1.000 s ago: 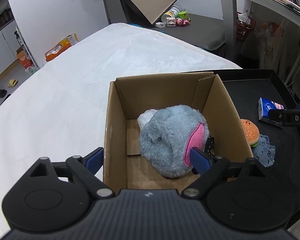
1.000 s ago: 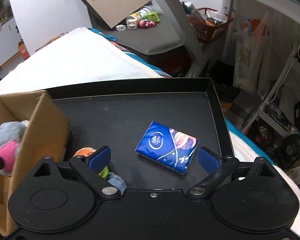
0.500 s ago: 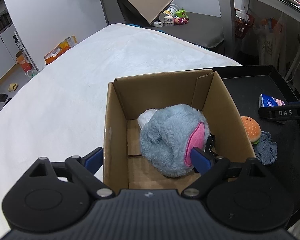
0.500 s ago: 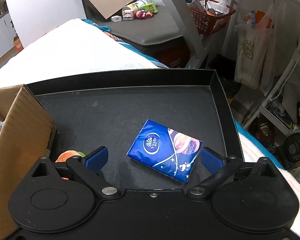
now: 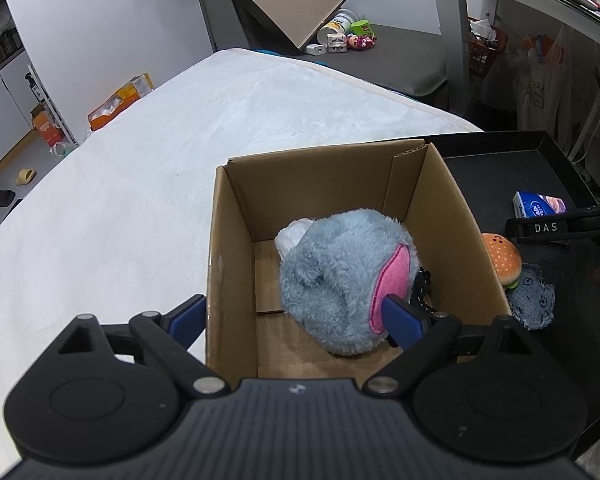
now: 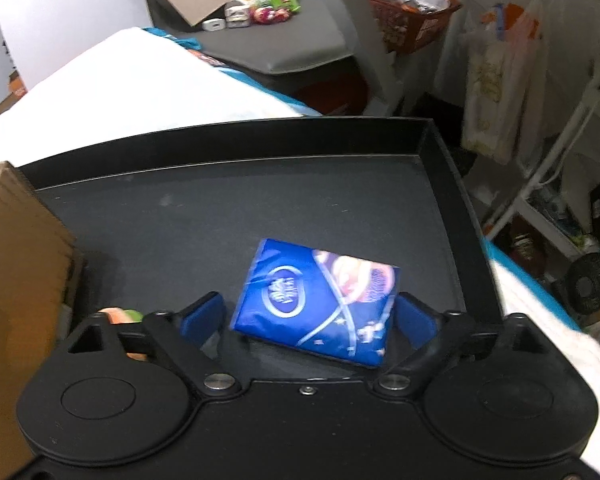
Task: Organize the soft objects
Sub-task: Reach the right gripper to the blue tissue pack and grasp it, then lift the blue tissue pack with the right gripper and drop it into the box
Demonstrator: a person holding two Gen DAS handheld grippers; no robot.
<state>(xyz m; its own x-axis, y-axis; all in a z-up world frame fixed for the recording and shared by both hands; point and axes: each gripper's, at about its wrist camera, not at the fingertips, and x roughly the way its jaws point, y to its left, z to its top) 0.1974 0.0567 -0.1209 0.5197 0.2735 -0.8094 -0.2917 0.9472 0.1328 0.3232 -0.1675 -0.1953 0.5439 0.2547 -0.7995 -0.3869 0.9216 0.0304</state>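
Fluffy grey plush toy (image 5: 340,280) in matt cardboard box (image 5: 452,236); glossy tissue pack (image 6: 316,300).

Plush toy (image 5: 340,280) in box (image 5: 452,240); tissue pack (image 6: 320,300) on tray (image 6: 440,168) right of box.

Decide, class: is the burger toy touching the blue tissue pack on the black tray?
Apart. The left wrist view shows bare tray between the burger toy and tissue pack.
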